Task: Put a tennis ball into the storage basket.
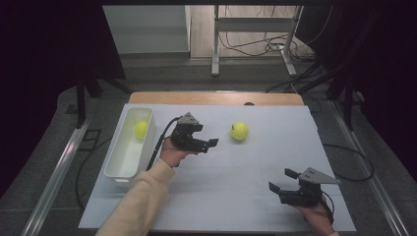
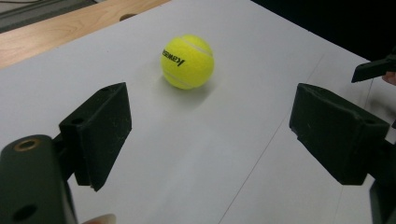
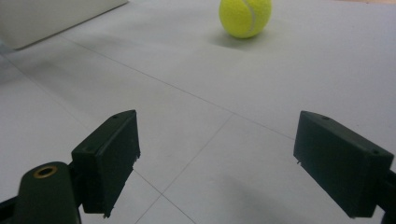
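Your left gripper (image 1: 202,138), jaws spread, faces the loose tennis ball (image 1: 239,131) on the tabletop (image 1: 236,191); right gripper (image 1: 285,183) also spread. A one-sided nudge could roll it away.

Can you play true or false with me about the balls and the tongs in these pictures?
1. There are two yellow balls. True: one ball on the table and one ball in the tub.
2. The left tongs are squeezing a ball. False: their jaws are wide open with nothing between them, and the ball on the table lies ahead of them.
3. The white tub sits at the left side of the table. True.
4. The right tongs are shut tight. False: they are open and hold nothing.
5. The ball on the table has black letters on it. True.
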Available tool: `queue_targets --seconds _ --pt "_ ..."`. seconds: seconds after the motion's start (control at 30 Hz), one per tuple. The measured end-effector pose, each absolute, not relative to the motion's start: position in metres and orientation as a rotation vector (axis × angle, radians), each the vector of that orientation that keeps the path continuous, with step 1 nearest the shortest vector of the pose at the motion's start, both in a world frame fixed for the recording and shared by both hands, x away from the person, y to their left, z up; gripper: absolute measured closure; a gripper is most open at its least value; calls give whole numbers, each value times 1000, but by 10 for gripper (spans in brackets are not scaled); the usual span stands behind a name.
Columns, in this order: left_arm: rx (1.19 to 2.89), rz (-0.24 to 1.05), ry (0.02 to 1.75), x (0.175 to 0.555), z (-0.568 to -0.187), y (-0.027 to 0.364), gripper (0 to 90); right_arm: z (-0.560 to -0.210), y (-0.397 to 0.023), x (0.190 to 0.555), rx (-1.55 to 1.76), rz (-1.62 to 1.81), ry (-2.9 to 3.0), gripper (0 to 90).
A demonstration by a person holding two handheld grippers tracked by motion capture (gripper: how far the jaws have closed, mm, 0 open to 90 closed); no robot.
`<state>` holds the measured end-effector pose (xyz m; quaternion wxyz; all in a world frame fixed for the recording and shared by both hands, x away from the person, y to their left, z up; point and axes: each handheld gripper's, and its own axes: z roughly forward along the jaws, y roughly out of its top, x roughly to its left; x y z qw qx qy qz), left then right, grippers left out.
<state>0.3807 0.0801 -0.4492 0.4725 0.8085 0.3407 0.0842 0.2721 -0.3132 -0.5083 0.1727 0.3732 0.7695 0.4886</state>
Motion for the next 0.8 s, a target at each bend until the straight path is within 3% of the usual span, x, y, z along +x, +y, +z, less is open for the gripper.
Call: queue_targets --seconds 0.8 --pt "2037 182 829 396 -461 50 137 -508 -313 273 1058 1374 2187 150"
